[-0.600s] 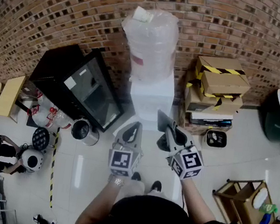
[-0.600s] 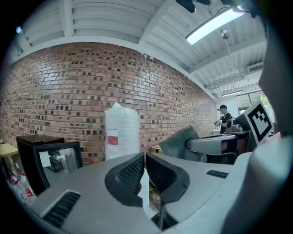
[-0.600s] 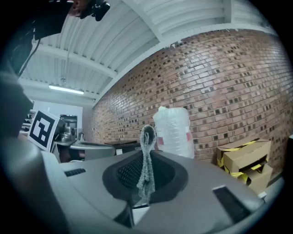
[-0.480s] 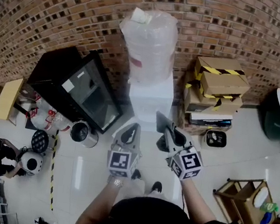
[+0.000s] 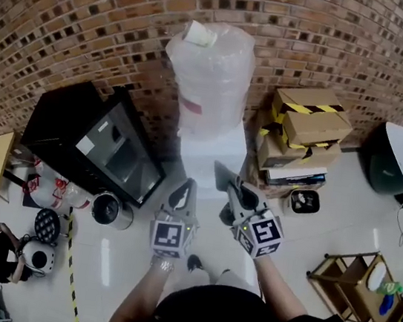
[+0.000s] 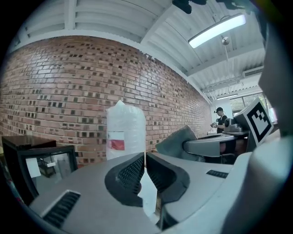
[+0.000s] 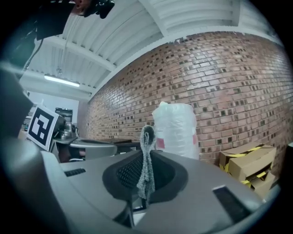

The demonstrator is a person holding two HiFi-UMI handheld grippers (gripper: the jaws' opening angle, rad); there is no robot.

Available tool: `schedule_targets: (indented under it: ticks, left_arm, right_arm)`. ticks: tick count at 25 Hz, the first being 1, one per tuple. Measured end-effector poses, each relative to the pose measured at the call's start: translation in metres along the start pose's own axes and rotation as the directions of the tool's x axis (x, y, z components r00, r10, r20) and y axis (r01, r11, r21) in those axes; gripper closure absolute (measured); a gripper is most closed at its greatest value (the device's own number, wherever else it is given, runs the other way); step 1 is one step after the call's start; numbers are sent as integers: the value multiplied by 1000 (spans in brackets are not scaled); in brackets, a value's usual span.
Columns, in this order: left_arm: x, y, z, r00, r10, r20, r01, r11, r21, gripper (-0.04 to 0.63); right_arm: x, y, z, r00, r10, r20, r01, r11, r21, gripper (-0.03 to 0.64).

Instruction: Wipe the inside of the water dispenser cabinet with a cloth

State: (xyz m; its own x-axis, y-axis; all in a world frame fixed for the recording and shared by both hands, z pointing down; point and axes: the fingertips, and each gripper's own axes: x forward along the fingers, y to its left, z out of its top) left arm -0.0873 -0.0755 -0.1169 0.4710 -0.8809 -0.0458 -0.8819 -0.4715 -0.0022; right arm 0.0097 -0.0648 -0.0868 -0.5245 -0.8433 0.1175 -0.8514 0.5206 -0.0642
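Right gripper (image 7: 147, 157) clamps 1 cloth (image 7: 147, 135); left gripper (image 6: 145, 160) closed, empty. 1 water dispenser (image 5: 210, 150) ahead, bare floor (image 5: 343, 215) rightward.

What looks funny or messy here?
The big water bottle on the white dispenser is wrapped all over in crinkly clear plastic, which is unusual. Beside it, the cardboard boxes are stacked crookedly. I see no spill.

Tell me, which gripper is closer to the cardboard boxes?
Right. The right gripper, holding the cloth, is on the side of the cardboard boxes; the left gripper is farther away, beyond it.
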Motion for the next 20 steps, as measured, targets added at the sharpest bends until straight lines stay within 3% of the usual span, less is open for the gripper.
schedule_targets:
  ticks: [6, 13, 17, 20]
  left_arm:
    - [26, 16, -11, 999, -29, -20, 29, 999, -13, 584]
    - [46, 27, -25, 999, 0, -39, -2, 999, -33, 584]
    - [54, 28, -56, 998, 35, -55, -37, 999, -40, 584]
    - [49, 32, -106, 993, 61, -104, -66, 996, -53, 584]
  right_arm:
    - [27, -10, 0, 999, -36, 3, 36, 999, 27, 595]
    - [53, -23, -9, 999, 4, -34, -3, 1000, 27, 595]
    - [65, -45, -45, 999, 22, -38, -21, 999, 38, 595]
    - [77, -59, -101, 997, 35, -64, -32, 999, 38, 595]
